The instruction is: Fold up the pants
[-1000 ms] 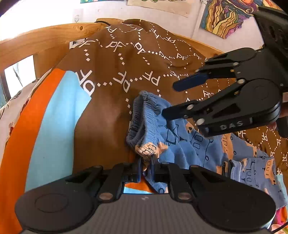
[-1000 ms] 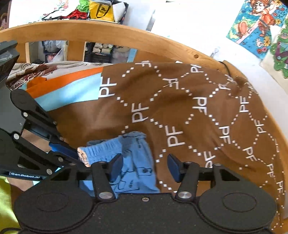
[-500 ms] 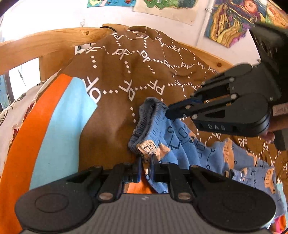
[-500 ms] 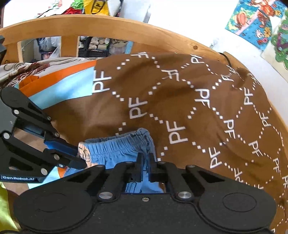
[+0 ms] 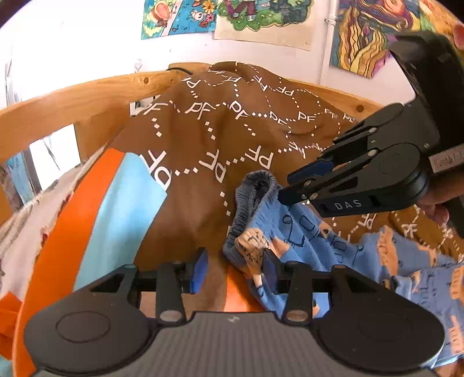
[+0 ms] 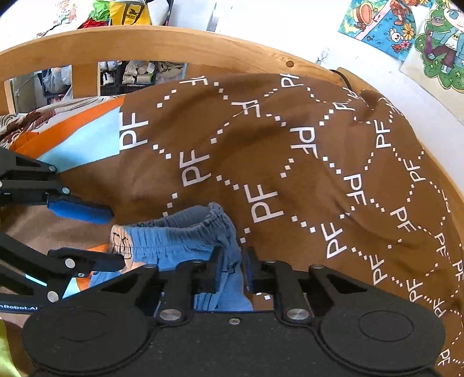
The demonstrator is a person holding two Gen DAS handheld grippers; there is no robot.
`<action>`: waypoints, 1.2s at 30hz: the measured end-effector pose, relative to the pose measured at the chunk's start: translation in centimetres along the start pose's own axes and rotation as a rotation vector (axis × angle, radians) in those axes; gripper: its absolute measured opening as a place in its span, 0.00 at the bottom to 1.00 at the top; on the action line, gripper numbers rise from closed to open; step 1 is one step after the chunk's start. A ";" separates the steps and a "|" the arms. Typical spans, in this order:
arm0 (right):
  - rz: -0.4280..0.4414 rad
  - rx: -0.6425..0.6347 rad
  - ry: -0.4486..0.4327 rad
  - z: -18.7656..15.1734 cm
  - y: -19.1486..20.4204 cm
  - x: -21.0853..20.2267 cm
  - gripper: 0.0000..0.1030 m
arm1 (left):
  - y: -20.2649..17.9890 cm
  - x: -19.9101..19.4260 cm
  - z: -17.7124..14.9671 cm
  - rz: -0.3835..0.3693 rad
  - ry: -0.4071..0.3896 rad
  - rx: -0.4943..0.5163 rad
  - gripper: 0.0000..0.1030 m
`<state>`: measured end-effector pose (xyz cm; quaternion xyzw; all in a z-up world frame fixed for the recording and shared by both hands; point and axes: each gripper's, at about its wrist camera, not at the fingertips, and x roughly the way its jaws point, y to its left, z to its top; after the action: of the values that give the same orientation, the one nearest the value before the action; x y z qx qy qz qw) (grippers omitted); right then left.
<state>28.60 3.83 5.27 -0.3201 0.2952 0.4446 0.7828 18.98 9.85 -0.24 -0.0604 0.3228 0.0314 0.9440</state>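
Observation:
Small blue printed pants (image 5: pixel 313 232) lie bunched on a brown "PF" blanket (image 5: pixel 220 139), waistband toward the headboard. My left gripper (image 5: pixel 235 265) is open; the waistband corner rests against its right finger (image 5: pixel 271 268). My right gripper (image 6: pixel 232 264) is nearly shut, with the other waistband end (image 6: pixel 203 226) between its fingers. In the left wrist view the right gripper (image 5: pixel 293 188) comes in from the right at the waistband. In the right wrist view the left gripper (image 6: pixel 113 237) stands open at the left.
A curved wooden bed rail (image 6: pixel 203 43) rings the blanket. An orange and light blue cover (image 5: pixel 95 220) lies to the left. Posters (image 5: pixel 261 20) hang on the white wall. Shelves with clutter (image 6: pixel 133 72) show behind the rail.
My left gripper has opened and let go of the waistband corner. My right gripper shut on the other waistband end and has loosened a little. Both views have tilted up.

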 end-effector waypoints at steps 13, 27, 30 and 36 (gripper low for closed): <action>-0.024 0.027 0.007 0.0 -0.1 0.0 0.30 | 2.0 1.1 0.5 -0.099 0.053 -0.138 0.28; -0.051 0.099 -0.027 0.6 0.0 0.8 0.63 | 2.2 1.3 0.6 -0.082 0.051 -0.143 0.22; -0.065 0.091 -0.024 0.7 0.1 0.4 0.68 | 2.2 1.3 0.5 -0.086 0.051 -0.153 0.25; -0.095 0.103 0.002 -1.5 -0.3 -3.3 0.76 | 2.5 1.4 0.6 -0.095 0.059 -0.172 0.28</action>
<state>27.15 0.88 6.86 -0.2934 0.3029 0.3909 0.8181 20.23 12.43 -0.86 -0.1572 0.3436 0.0125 0.9258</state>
